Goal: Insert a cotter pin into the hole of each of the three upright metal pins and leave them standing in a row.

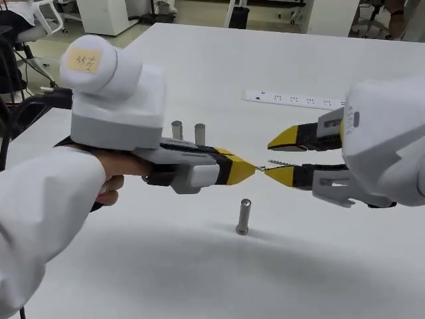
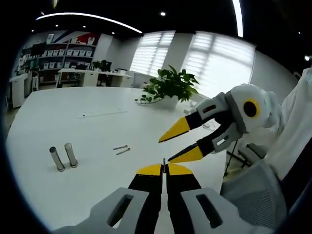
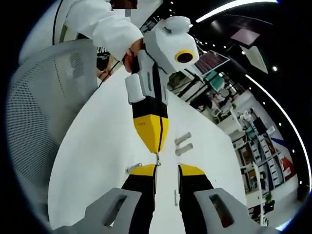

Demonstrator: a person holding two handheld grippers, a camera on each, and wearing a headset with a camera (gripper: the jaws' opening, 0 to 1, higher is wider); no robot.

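Table [image 1: 199, 66] white, office [image 2: 78, 73] behind; left gripper [image 1: 251, 170] jaws clamp cotter pin [image 1: 279, 163], right gripper [image 3: 168, 169] jaws apart.

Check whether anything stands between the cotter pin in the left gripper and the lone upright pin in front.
Nothing visible does. The cotter pin, pinched in the left gripper, is held higher than the lone metal pin, with bare table between. The open right gripper sits beside the cotter pin, not below it.
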